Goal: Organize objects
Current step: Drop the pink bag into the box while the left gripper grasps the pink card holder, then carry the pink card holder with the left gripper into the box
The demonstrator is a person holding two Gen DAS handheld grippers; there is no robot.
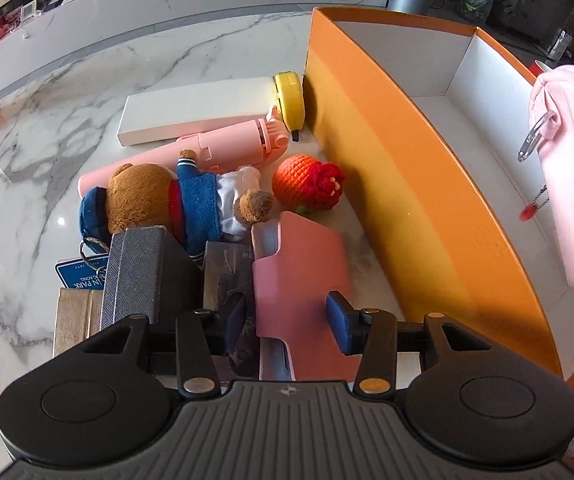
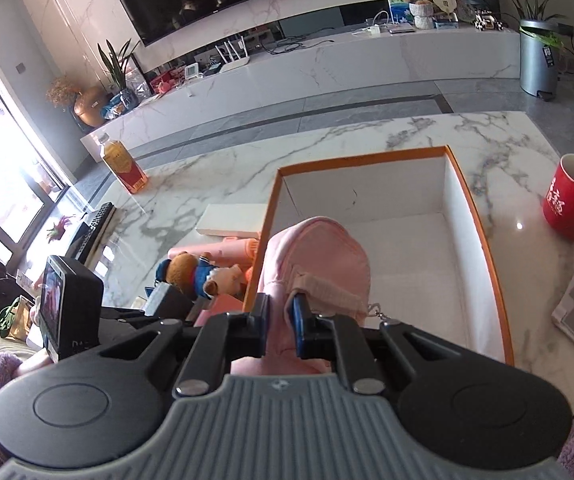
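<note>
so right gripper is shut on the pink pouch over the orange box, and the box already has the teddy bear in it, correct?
Not quite. The right gripper is shut on the pink pouch over the orange box, but the box is empty. The right wrist view shows only its bare white floor. The teddy bear lies outside it on the marble table, as the left wrist view shows.

Bright window glare, hard shadows, fisheye-bent edges.
</note>
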